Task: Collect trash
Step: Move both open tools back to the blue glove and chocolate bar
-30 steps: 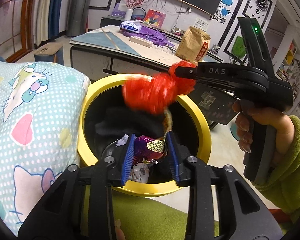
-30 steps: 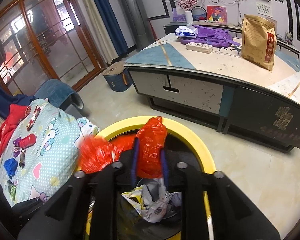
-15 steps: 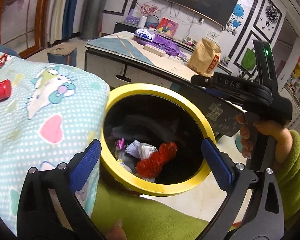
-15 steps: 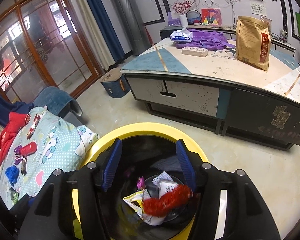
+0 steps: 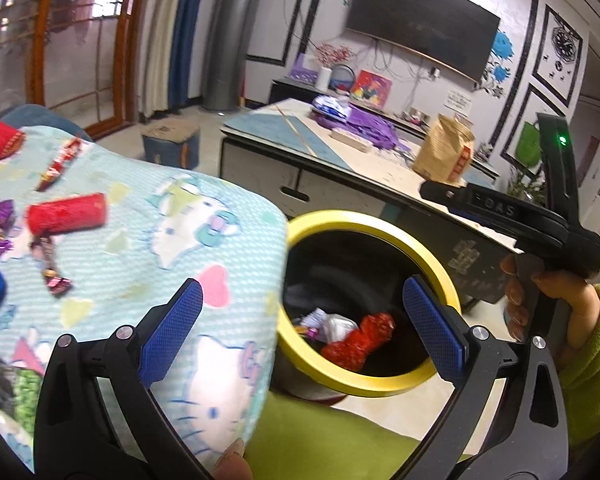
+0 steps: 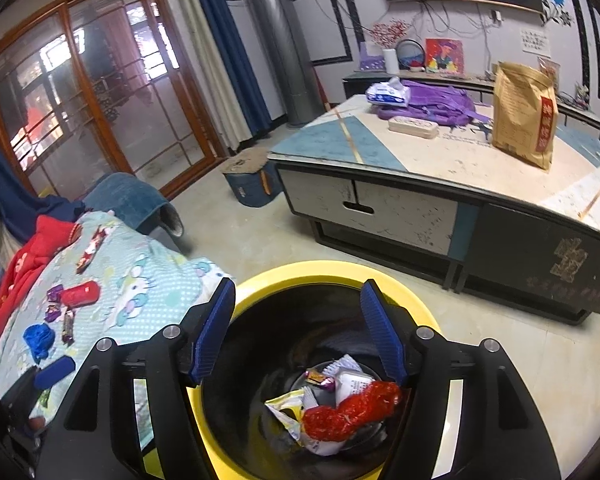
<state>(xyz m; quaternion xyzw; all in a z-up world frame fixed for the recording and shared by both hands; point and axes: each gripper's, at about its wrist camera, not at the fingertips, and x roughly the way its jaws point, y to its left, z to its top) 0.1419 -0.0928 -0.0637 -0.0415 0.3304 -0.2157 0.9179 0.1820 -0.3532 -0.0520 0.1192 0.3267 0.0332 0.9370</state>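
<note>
A yellow-rimmed black bin [image 5: 428, 248] [image 6: 284, 274] stands beside a Hello Kitty blanket [image 5: 188, 216] [image 6: 140, 280]. A crumpled red bag [image 5: 360, 342] [image 6: 350, 410] lies inside it on white and foil wrappers [image 6: 296, 412]. My left gripper [image 5: 302, 328] is open and empty, over the blanket edge and the bin. My right gripper [image 6: 298, 330] is open and empty above the bin mouth; it shows at right in the left wrist view [image 5: 500, 212]. On the blanket lie a red roll [image 5: 66, 214] [image 6: 80, 293], candy wrappers [image 5: 52, 268] [image 6: 66, 324] and blue scraps [image 6: 39, 338].
A low table [image 6: 440, 168] stands behind the bin with a brown paper bag [image 6: 526, 120], a purple cloth [image 6: 440, 106] and a white box [image 6: 414, 126]. A small blue stool [image 6: 250, 180] sits on the floor. Red clothing [image 6: 20, 260] lies left of the blanket.
Both grippers opened; the red bag and a foil wrapper dropped into the bin. The left gripper has swung left toward the blanket. The right gripper has risen slightly.
</note>
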